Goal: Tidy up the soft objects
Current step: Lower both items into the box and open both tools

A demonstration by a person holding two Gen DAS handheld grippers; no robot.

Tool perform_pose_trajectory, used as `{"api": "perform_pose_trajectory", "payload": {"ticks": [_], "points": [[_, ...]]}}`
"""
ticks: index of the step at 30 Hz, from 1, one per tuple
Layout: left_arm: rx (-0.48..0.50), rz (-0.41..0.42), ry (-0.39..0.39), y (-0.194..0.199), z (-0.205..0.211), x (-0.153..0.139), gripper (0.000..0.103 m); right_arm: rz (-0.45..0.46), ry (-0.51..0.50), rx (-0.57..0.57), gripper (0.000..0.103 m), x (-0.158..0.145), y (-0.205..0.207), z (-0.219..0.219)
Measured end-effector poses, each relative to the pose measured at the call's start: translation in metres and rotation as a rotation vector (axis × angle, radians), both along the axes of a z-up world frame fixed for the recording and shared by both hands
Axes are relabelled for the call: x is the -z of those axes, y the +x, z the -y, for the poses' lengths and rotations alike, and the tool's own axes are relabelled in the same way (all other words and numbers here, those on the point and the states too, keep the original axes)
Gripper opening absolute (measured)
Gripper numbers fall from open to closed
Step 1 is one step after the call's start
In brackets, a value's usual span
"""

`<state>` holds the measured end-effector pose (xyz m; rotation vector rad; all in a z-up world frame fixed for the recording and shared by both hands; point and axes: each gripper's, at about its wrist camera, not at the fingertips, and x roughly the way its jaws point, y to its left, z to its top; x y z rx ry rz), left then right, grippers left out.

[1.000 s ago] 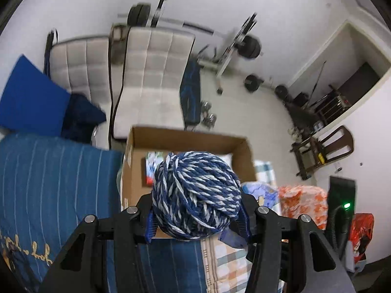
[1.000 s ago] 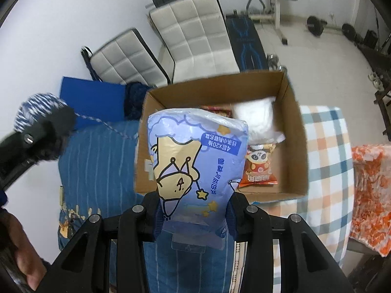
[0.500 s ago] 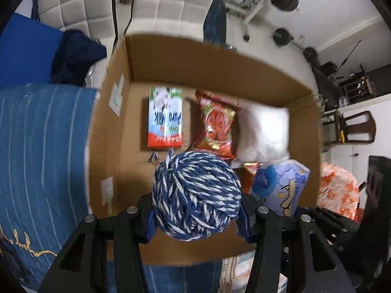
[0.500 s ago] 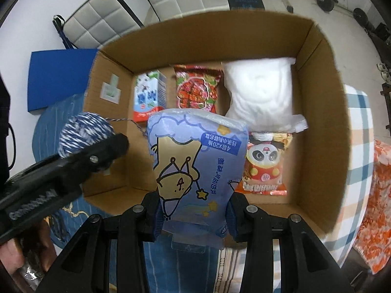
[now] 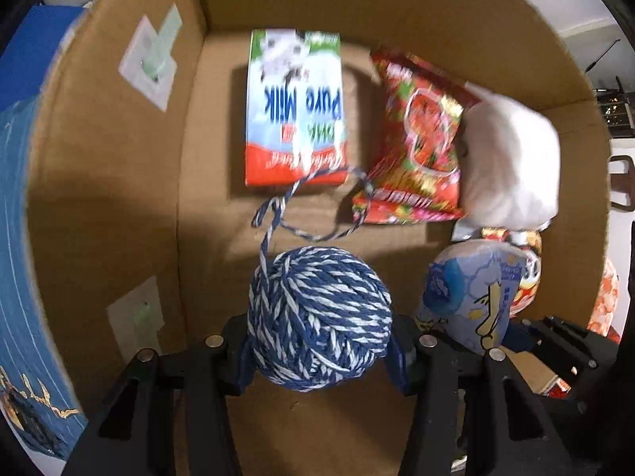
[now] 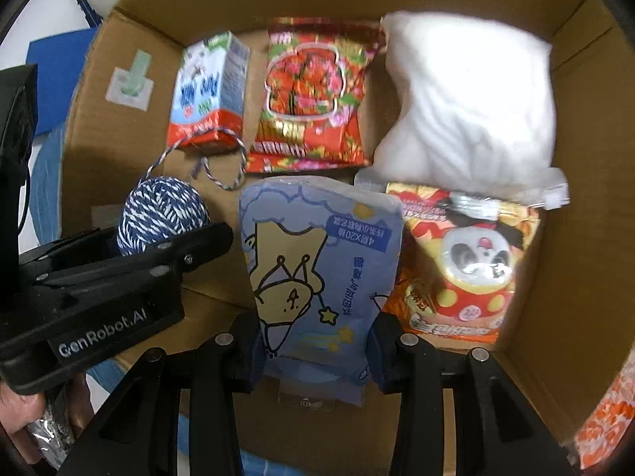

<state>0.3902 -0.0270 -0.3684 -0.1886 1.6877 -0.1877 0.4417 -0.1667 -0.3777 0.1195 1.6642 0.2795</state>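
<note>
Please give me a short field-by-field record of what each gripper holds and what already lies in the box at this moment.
left gripper: shut on yarn ball, inside the box
yarn tail: loose, trailing over the milk carton's lower end
right gripper: shut on tissue pack, beside the yarn ball
container: cardboard box, open top
back row, left to right: milk carton, red snack bag, white stuffing bag
front right: panda snack bag, partly under the white stuffing bag
</note>
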Motion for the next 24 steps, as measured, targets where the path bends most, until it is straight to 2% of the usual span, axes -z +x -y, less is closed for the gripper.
{"api": "perform_pose_trajectory", "payload": {"ticks": [6,15,24], "points": [[0.003,-0.046,0.015,-0.008,-0.002,0.018,0.049,-0.047,-0.019,-0.031,0.043,0.027,0.002,-0.006],[0.008,-0.04,0.035,-0.013,0.002,0.015,0.049,-0.073,-0.051,-0.026,0.045,0.048,0.003,-0.008],[-0.005,-0.043,0.047,-0.001,-0.003,0.016,0.051,-0.079,-0.064,-0.017,0.053,0.068,0.013,-0.005]]}}
